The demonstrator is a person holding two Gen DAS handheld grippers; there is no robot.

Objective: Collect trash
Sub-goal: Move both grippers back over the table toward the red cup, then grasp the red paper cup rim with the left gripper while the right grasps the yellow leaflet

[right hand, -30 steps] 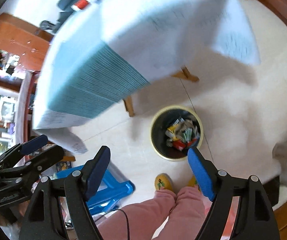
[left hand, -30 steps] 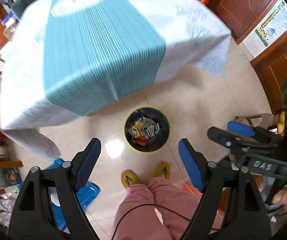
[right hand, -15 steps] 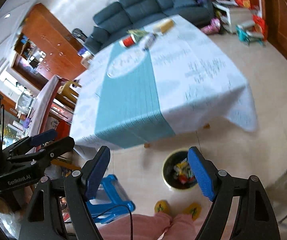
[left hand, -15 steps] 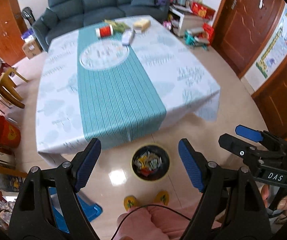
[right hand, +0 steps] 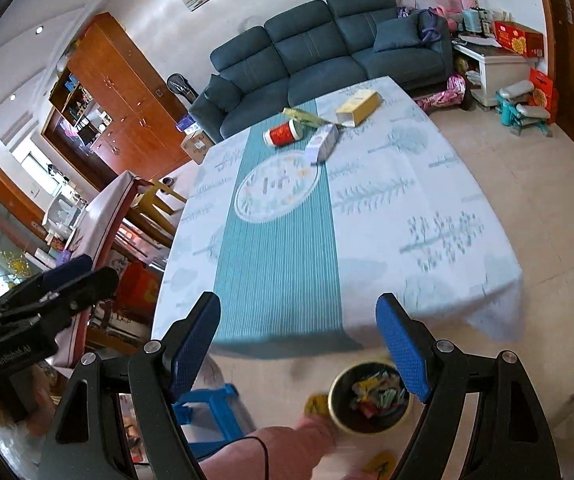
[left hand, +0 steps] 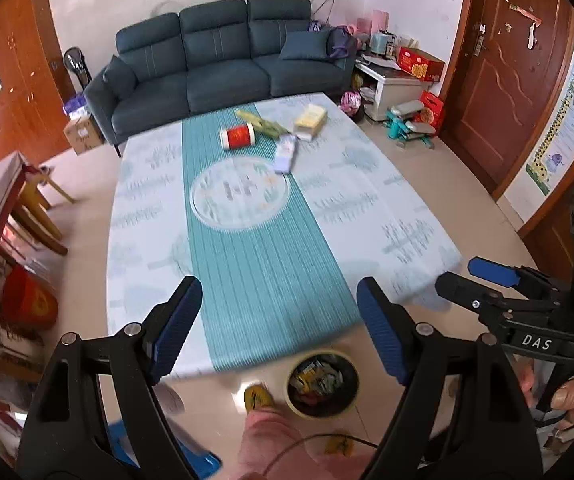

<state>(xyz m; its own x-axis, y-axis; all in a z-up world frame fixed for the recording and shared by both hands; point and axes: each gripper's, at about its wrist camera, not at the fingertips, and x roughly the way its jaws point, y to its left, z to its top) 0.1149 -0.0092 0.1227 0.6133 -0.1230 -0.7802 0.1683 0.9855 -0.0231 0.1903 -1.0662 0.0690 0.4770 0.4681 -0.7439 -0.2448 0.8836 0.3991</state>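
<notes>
Both the left gripper (left hand: pixel 279 332) and right gripper (right hand: pixel 299 344) hang with jaws spread wide and empty above the near table edge. At 12 o'clock on the tablecloth (left hand: pixel 367 184) lie a red can (left hand: pixel 238 136), a yellow box (left hand: pixel 310 119), a green wrapper (left hand: pixel 261 124) and a pale packet (left hand: pixel 285 153). The trash bin (left hand: pixel 322 384) stands on the floor at 6 o'clock.
</notes>
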